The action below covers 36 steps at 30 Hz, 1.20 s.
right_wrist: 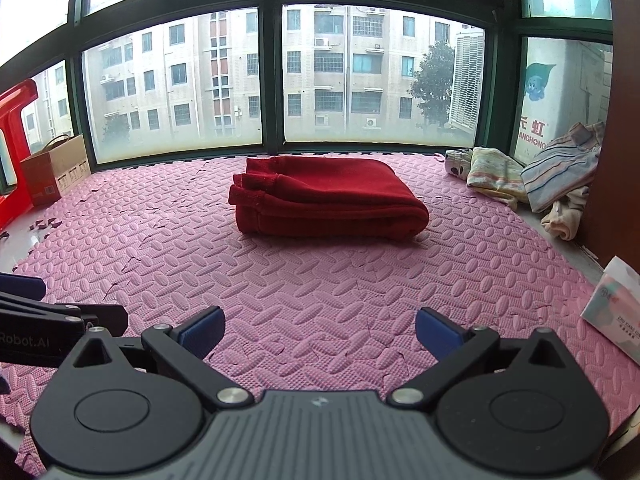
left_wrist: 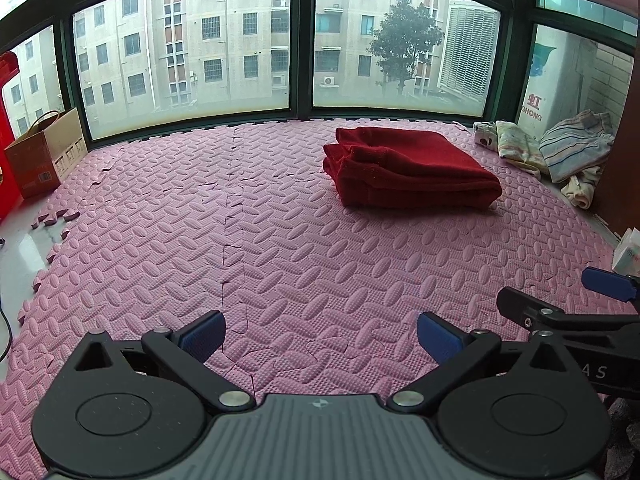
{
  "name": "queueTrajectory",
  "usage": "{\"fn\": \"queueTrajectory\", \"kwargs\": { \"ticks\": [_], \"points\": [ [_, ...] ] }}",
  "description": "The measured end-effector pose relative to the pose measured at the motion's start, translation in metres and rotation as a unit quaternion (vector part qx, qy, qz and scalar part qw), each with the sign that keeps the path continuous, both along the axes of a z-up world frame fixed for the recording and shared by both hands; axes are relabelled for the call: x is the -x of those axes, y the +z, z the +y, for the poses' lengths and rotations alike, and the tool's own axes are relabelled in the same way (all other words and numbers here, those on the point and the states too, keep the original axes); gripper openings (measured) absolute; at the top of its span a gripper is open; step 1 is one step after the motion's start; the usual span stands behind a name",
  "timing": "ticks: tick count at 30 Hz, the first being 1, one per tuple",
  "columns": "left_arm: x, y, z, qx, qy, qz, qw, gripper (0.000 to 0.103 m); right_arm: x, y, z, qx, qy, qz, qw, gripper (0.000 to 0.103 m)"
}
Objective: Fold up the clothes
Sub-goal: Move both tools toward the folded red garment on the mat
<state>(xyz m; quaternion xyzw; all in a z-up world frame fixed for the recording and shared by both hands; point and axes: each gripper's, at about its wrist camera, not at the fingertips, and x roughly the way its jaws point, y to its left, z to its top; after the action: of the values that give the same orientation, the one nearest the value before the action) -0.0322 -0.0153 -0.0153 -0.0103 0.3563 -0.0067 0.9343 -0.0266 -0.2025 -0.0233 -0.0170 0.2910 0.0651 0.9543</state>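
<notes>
A red garment (left_wrist: pixel 408 168) lies folded into a thick rectangle on the pink foam mat (left_wrist: pixel 240 240), far right in the left wrist view and centre (right_wrist: pixel 328 200) in the right wrist view. My left gripper (left_wrist: pixel 320 338) is open and empty, low over the mat, well short of the garment. My right gripper (right_wrist: pixel 320 334) is open and empty too, over the mat (right_wrist: pixel 320 280) in front of the garment. The right gripper's fingers (left_wrist: pixel 608 284) show at the right edge of the left wrist view, and the left gripper's body (right_wrist: pixel 48 328) at the left of the right wrist view.
A pile of striped and pale clothes (left_wrist: pixel 560 148) lies at the far right corner, also in the right wrist view (right_wrist: pixel 540 176). A cardboard box (left_wrist: pixel 44 152) and a red stool (right_wrist: pixel 16 140) stand at the left. A tissue pack (right_wrist: pixel 616 308) lies at right. Windows line the back.
</notes>
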Motion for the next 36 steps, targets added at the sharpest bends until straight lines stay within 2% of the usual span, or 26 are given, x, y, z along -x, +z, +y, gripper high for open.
{"fn": "queueTrajectory", "kwargs": {
  "ticks": [13, 36],
  "points": [
    [-0.019, -0.005, -0.002, 0.001, -0.001, 0.020, 0.9998, 0.103, -0.016, -0.005, -0.001, 0.001, 0.000, 0.022, 1.000, 0.100],
    [-0.109, 0.003, -0.015, -0.013, -0.024, 0.053, 0.9982, 0.103, -0.102, 0.002, -0.003, 0.028, 0.004, 0.048, 0.998, 0.097]
  ]
}}
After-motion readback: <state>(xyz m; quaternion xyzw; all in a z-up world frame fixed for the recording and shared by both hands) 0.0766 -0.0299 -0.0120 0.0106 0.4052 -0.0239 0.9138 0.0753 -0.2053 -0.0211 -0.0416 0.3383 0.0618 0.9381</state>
